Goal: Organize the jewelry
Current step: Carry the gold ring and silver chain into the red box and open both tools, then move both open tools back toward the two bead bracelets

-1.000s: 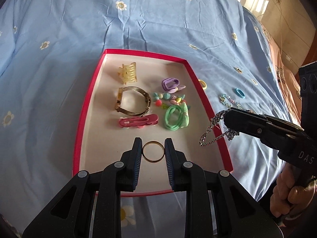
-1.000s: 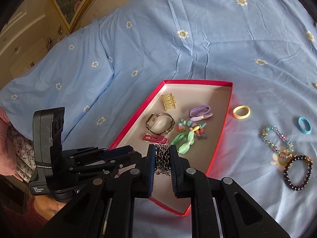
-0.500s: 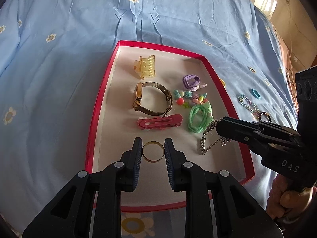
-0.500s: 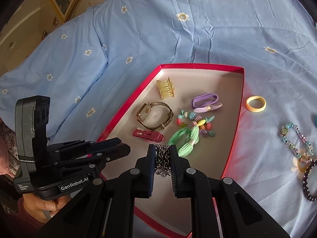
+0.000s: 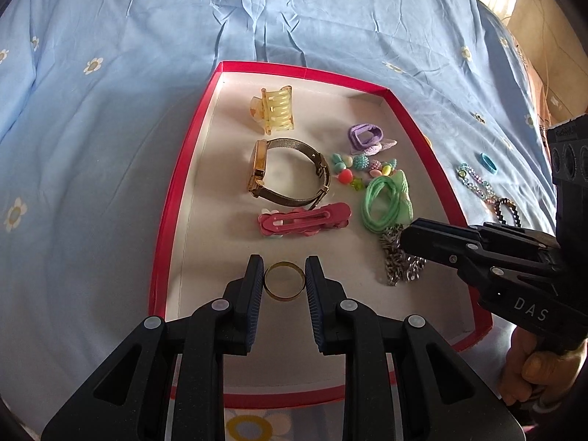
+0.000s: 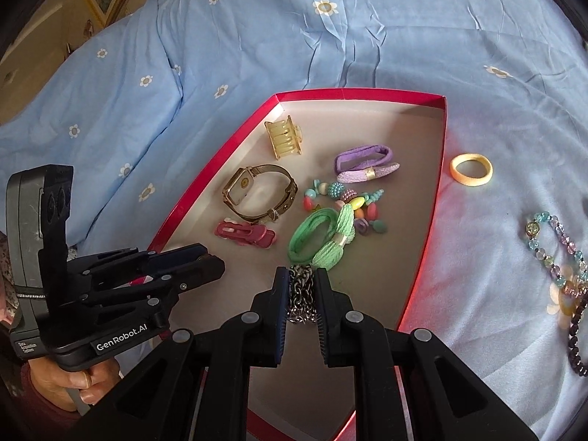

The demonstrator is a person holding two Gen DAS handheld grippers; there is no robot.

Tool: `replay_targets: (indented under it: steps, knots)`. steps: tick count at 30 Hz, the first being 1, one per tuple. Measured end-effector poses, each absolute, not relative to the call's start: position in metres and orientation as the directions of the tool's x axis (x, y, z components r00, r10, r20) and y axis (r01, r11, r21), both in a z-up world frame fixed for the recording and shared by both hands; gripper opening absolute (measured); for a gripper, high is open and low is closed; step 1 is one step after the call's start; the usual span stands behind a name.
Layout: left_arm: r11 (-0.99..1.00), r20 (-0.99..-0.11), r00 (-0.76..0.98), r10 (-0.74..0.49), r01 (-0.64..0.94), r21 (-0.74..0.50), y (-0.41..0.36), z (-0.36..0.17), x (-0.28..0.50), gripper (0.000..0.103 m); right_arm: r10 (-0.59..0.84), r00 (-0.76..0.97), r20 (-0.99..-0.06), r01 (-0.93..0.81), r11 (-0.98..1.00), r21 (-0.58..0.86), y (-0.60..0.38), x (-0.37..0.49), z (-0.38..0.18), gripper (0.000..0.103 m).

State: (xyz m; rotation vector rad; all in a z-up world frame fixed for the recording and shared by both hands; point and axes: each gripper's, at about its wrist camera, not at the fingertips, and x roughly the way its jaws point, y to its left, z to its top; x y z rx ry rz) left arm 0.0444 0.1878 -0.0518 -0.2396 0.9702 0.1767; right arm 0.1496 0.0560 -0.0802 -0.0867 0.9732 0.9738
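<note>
Between your right gripper's (image 6: 299,296) fingers sits a bunched silver chain (image 6: 300,296), both pads pressed against it, over the floor of the red-rimmed tray (image 6: 439,169). Just beyond the fingertips lies a green hair tie (image 6: 323,240), with a scatter of coloured beads (image 6: 345,202) and a purple hair tie (image 6: 365,163) farther ahead. Ahead and to the left you have a pink clip (image 6: 244,234), a gold watch (image 6: 259,193) and a yellow claw clip (image 6: 283,137). Left of your fingers the left gripper (image 6: 205,262) reaches over the tray edge. To the right, outside the tray on the blue bedsheet (image 6: 257,36), lie a yellow ring-shaped band (image 6: 471,169), a pastel bead bracelet (image 6: 556,253) and a dark bead bracelet (image 6: 577,330).
</note>
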Motion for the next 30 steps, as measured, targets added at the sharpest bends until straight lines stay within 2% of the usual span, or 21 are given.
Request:
replay_targets:
  steps: [8, 12, 14, 18, 19, 20, 23, 26, 30]
  knots:
    - [0.962, -0.832, 0.551, 0.063, -0.257, -0.097, 0.185, -0.053, 0.046, 0.021, 0.655, 0.197, -0.730, -0.729, 0.595, 0.338, 0.056, 0.150, -0.080, 0.014]
    - [0.961, -0.834, 0.549, 0.056, -0.256, -0.104, 0.184, -0.052, 0.047, 0.025, 0.658, 0.196, -0.727, -0.727, 0.595, 0.342, 0.055, 0.150, -0.078, 0.018]
    - [0.961, -0.836, 0.545, 0.061, -0.258, -0.098, 0.183, -0.051, 0.048, 0.033, 0.665, 0.197, -0.721, -0.725, 0.594, 0.349, 0.054, 0.150, -0.076, 0.018]
    - [0.958, -0.835, 0.546, 0.068, -0.270, -0.099, 0.183, -0.048, 0.045, 0.044, 0.684, 0.206, -0.700, -0.720, 0.590, 0.365, 0.047, 0.149, -0.067, 0.019]
    - [0.956, -0.830, 0.553, 0.067, -0.273, -0.105, 0.183, -0.045, 0.044, 0.050, 0.690, 0.211, -0.693, -0.718, 0.590, 0.369, 0.044, 0.149, -0.064, 0.019]
    - [0.954, -0.828, 0.557, 0.066, -0.277, -0.110, 0.183, -0.042, 0.043, 0.061, 0.695, 0.219, -0.685, -0.716, 0.592, 0.371, 0.040, 0.148, -0.060, 0.022]
    - [0.943, -0.813, 0.580, 0.054, -0.298, -0.149, 0.183, -0.034, 0.037, 0.078, 0.713, 0.252, -0.654, -0.707, 0.597, 0.379, 0.023, 0.147, -0.048, 0.041]
    - [0.927, -0.792, 0.610, 0.016, -0.305, -0.216, 0.180, -0.025, 0.033, 0.085, 0.718, 0.299, -0.628, -0.687, 0.619, 0.381, 0.001, 0.148, -0.037, 0.044]
    - [0.916, -0.757, 0.653, -0.034, -0.282, -0.285, 0.166, -0.018, 0.032, 0.088, 0.703, 0.369, -0.609, -0.654, 0.662, 0.368, -0.032, 0.149, -0.028, 0.057]
